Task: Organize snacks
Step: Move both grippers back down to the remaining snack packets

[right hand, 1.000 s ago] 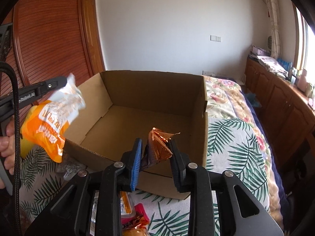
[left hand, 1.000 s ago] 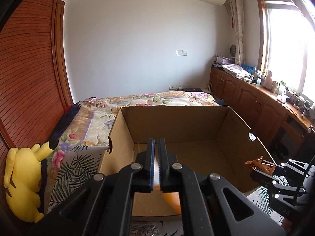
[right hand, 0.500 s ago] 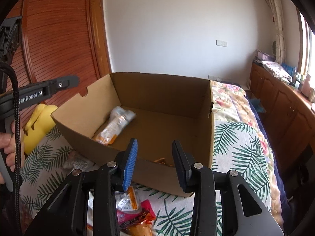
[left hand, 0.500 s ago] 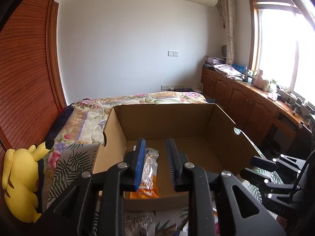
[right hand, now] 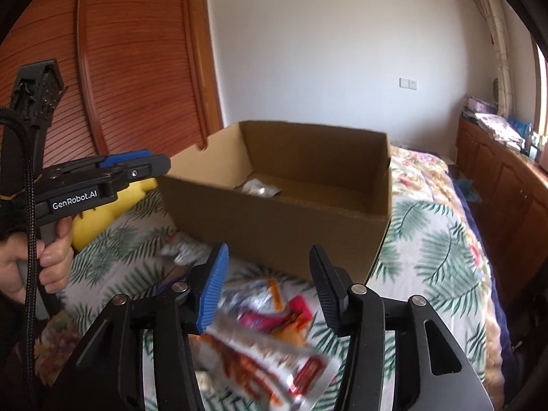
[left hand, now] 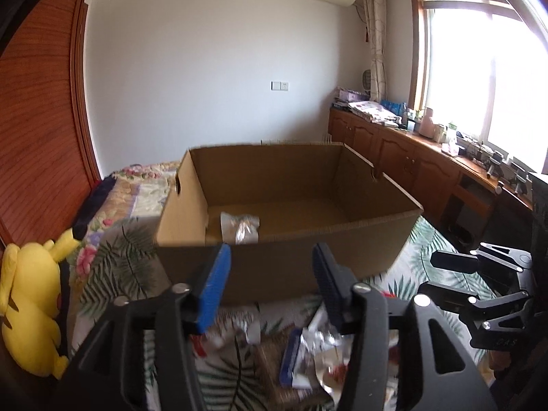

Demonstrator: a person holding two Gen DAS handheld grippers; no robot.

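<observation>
An open cardboard box (left hand: 281, 267) (right hand: 274, 226) stands on the bed. A clear-topped snack packet (left hand: 241, 227) (right hand: 260, 188) lies inside it at the left. My left gripper (left hand: 270, 284) is open and empty, in front of the box's near wall, above loose snack packets (left hand: 308, 352). My right gripper (right hand: 267, 287) is open and empty, above a pile of snack packets (right hand: 270, 311) on the bedspread, with a white and red packet (right hand: 260, 366) nearest. The left gripper also shows in the right wrist view (right hand: 137, 167).
A yellow plush toy (left hand: 30, 308) lies on the bed at the left by the wooden wardrobe (right hand: 137, 68). Wooden cabinets (left hand: 411, 161) run under the window at the right. The leaf-print bedspread (right hand: 431, 260) extends right of the box.
Both grippers let go of their snacks into the box, opened wide and drew back and down toward the packets lying in front of the box.
</observation>
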